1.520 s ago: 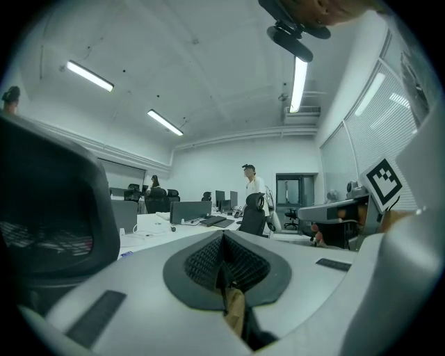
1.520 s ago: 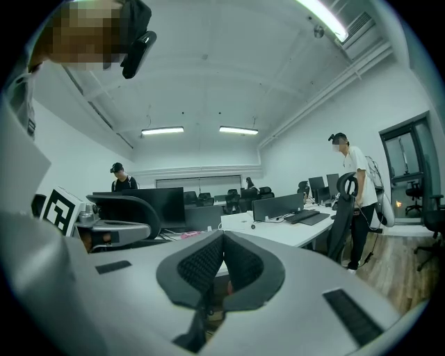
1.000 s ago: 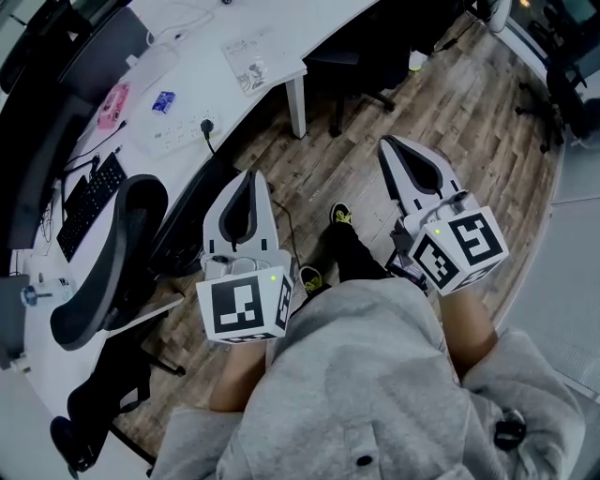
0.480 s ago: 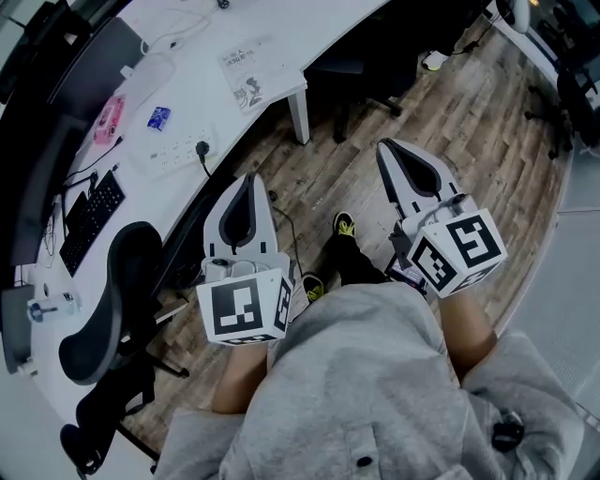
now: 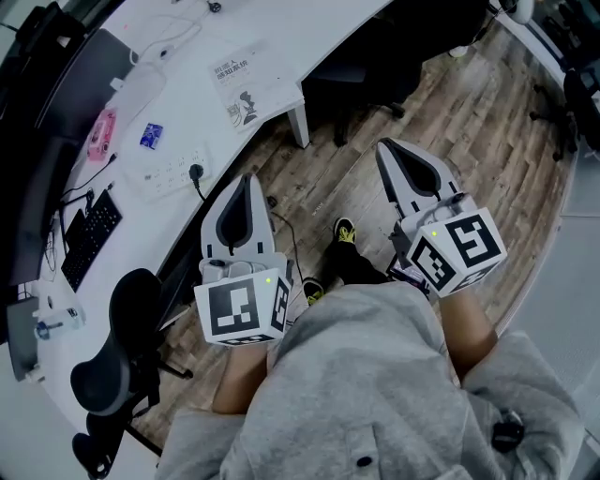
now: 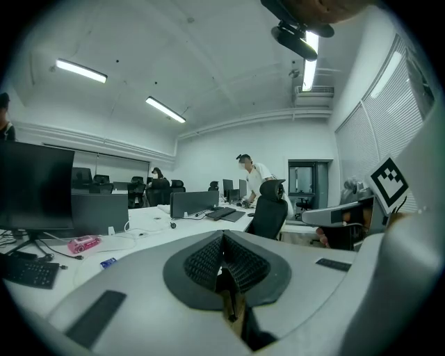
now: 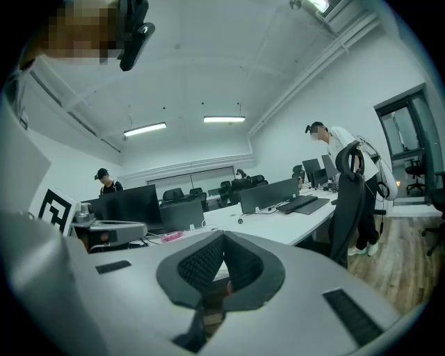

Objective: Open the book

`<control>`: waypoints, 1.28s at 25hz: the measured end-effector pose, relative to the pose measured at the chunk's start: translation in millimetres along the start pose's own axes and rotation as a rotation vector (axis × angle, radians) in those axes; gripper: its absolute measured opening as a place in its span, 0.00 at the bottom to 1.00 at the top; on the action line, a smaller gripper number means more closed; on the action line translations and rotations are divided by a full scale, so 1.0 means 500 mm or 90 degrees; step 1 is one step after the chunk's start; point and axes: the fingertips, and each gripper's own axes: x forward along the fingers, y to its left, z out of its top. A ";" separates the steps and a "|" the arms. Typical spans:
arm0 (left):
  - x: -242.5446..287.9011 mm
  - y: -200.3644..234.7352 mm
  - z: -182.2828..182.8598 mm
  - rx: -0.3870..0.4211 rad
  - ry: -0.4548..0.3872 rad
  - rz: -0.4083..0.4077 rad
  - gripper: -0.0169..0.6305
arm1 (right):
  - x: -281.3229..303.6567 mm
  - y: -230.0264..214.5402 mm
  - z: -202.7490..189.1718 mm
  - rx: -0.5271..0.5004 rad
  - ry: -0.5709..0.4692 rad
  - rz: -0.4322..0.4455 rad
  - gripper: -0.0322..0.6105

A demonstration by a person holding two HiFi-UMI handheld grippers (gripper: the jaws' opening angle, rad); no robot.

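Note:
A thin white book (image 5: 244, 82) with dark print on its cover lies closed near the corner of the long white desk (image 5: 309, 28), in the head view's upper middle. My left gripper (image 5: 246, 182) is held over the wooden floor just short of the desk's edge, shut and empty. My right gripper (image 5: 388, 148) hangs level with it over the floor to the right, also shut with nothing between its pads. In the left gripper view the left gripper (image 6: 222, 237) has its ribbed pads meeting; in the right gripper view the right gripper (image 7: 222, 239) looks the same.
A black office chair (image 5: 122, 349) stands at the lower left by the desk. On the desk lie a keyboard (image 5: 90, 239), a power strip (image 5: 174, 168), a pink item (image 5: 101, 134) and a blue packet (image 5: 150, 136). A desk leg (image 5: 300, 120) stands beyond my left gripper. A person (image 6: 254, 176) stands at far desks.
The desk, the book and the black chair have slid down and left in the head view, so I have come nearer the desk. Both grippers stay shut and side by side.

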 end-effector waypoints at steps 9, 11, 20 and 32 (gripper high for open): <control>0.063 0.004 0.022 -0.010 -0.002 0.018 0.04 | 0.054 -0.051 0.019 0.001 0.005 0.016 0.09; 0.073 0.002 0.027 -0.011 -0.005 0.021 0.04 | 0.063 -0.058 0.026 -0.002 0.004 0.024 0.09; 0.120 -0.014 0.053 -0.010 -0.015 0.040 0.04 | 0.089 -0.105 0.045 -0.001 0.001 0.046 0.09; 0.157 -0.056 0.072 0.001 -0.015 0.066 0.04 | 0.102 -0.161 0.056 0.013 -0.004 0.082 0.09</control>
